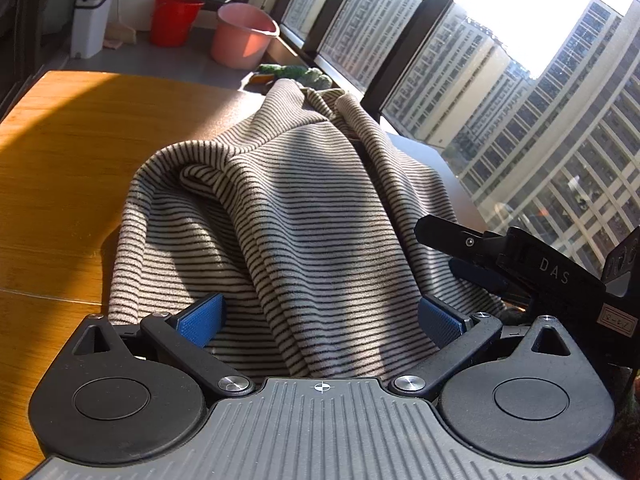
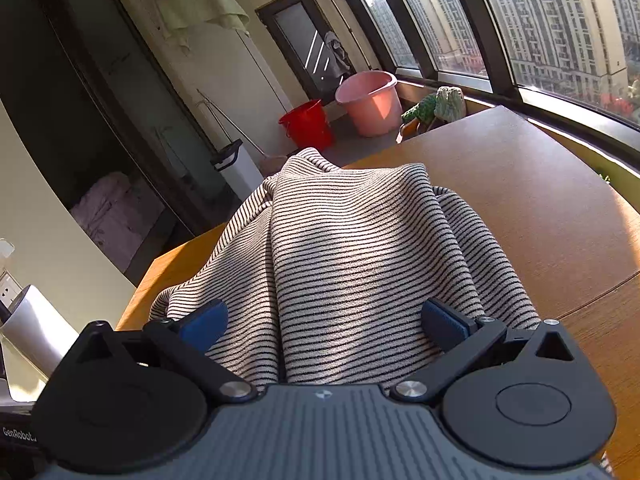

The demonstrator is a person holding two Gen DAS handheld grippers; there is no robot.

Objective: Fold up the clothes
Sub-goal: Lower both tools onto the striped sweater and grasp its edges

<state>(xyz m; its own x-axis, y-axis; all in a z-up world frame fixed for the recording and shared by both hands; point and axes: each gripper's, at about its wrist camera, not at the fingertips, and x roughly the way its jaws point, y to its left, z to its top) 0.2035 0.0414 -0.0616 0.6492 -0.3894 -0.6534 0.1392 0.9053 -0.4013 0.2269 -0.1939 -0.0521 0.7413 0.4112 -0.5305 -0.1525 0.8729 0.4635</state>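
A beige garment with thin black stripes (image 1: pixel 304 208) lies bunched in loose folds on the wooden table (image 1: pixel 68 168). My left gripper (image 1: pixel 320 320) is open, its blue pads (image 1: pixel 200 318) spread wide with the near edge of the cloth between them. In the right wrist view the same striped garment (image 2: pixel 352 248) rises in a hump in front of my right gripper (image 2: pixel 324 322), which is open too, with cloth lying between its pads (image 2: pixel 444 322). The right gripper's black fingers (image 1: pixel 448 236) reach in from the right in the left wrist view, at the garment's side.
A pink bucket (image 1: pixel 244 36), a red bucket (image 1: pixel 174 18) and a white bin (image 1: pixel 90 22) stand on the floor beyond the table. A green plush thing (image 1: pixel 296 74) lies by the large windows (image 1: pixel 520 100). Bare tabletop (image 2: pixel 520 200) stretches to the right of the garment.
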